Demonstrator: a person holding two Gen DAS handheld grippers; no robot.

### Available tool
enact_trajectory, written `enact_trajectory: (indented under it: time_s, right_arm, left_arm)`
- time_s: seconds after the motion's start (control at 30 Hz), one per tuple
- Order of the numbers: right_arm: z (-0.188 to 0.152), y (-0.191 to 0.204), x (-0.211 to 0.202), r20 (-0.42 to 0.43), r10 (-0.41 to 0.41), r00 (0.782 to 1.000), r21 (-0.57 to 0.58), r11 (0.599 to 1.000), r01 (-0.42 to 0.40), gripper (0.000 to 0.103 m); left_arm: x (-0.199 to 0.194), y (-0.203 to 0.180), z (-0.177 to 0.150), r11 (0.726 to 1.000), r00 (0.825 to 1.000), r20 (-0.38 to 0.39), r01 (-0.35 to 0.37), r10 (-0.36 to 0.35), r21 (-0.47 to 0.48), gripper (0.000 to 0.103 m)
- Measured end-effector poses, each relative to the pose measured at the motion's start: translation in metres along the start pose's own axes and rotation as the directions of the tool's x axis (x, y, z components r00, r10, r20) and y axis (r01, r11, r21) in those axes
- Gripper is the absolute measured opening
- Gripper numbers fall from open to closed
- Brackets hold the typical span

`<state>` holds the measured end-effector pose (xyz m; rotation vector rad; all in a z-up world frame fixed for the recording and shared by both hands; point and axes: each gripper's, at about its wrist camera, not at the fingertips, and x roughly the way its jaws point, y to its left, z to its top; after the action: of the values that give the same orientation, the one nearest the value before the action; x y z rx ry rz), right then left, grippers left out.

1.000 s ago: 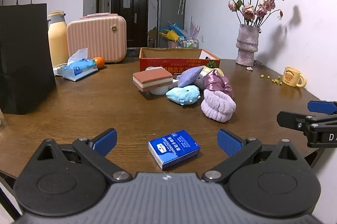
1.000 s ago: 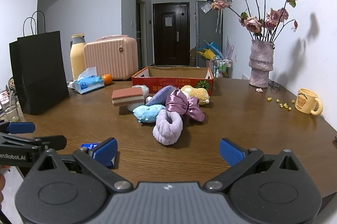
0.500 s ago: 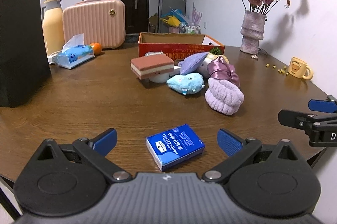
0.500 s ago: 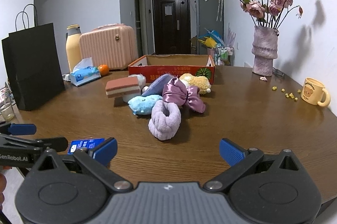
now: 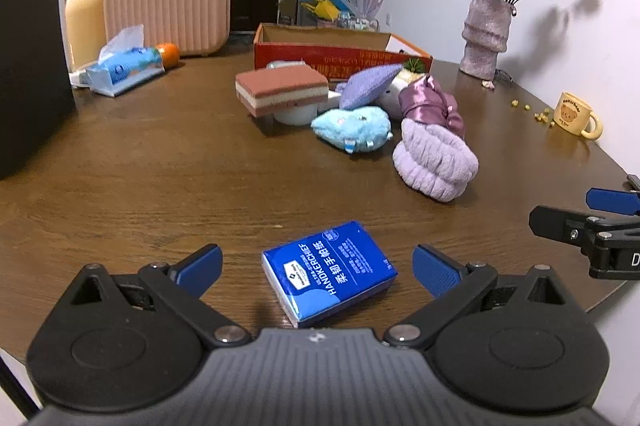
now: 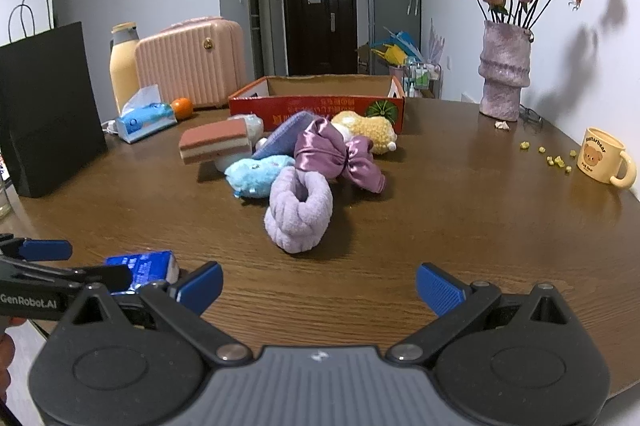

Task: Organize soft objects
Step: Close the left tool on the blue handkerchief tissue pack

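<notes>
Left tool (image 5: 316, 260): jaws apart, straddling the tissue pack (image 5: 329, 272) on the tabletop (image 5: 160, 178), not gripping. Right tool (image 6: 319, 284): jaws apart, empty, facing the headband (image 6: 299, 212). Soft items remain piled before the box (image 6: 320, 98); none visibly inside. Task appears barely begun.

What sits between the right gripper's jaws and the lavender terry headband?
Nothing: the right wrist view shows only bare wooden table between the open right gripper and the lavender terry headband.

black paper bag (image 5: 28, 58) cut off at left edge, white roll (image 5: 296, 114) mostly hidden under sponge (image 5: 282, 90)
</notes>
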<state>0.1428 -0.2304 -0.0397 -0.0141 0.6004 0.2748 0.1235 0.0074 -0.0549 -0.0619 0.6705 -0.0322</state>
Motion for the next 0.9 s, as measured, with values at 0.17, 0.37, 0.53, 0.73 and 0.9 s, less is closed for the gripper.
enact_trajectory:
  time_s: [0.17, 0.37, 0.53, 0.73, 0.9]
  right_arm:
    - [0.0, -0.001, 0.011, -0.028, -0.002, 1.0, -0.005, 1.0, 0.002, 0.103]
    - [-0.001, -0.005, 0.021, -0.045, 0.001, 0.999, -0.003, 1.0, -0.001, 0.103]
    - [0.0, -0.005, 0.029, -0.058, 0.007, 0.998, -0.004, 1.0, -0.007, 0.103]
    - [0.0, -0.006, 0.035, -0.067, 0.019, 0.998, -0.001, 1.0, -0.019, 0.103]
    - [-0.001, -0.007, 0.035, -0.064, 0.025, 0.998, 0.002, 1.0, -0.025, 0.103]
  left_arm:
    - [0.017, -0.001, -0.001, 1.0, 0.999, -0.039, 0.01, -0.01, -0.002, 0.103]
    - [0.032, -0.004, -0.002, 1.0, 0.998, -0.069, 0.01, -0.01, 0.005, 0.103]
    - [0.042, -0.004, -0.001, 1.0, 0.996, -0.091, 0.01, -0.01, 0.004, 0.099]
    - [0.049, -0.007, -0.001, 1.0, 0.994, -0.106, 0.007, -0.005, 0.015, 0.089]
    - [0.049, -0.008, -0.001, 1.0, 0.995, -0.096, 0.002, -0.001, 0.019, 0.088]
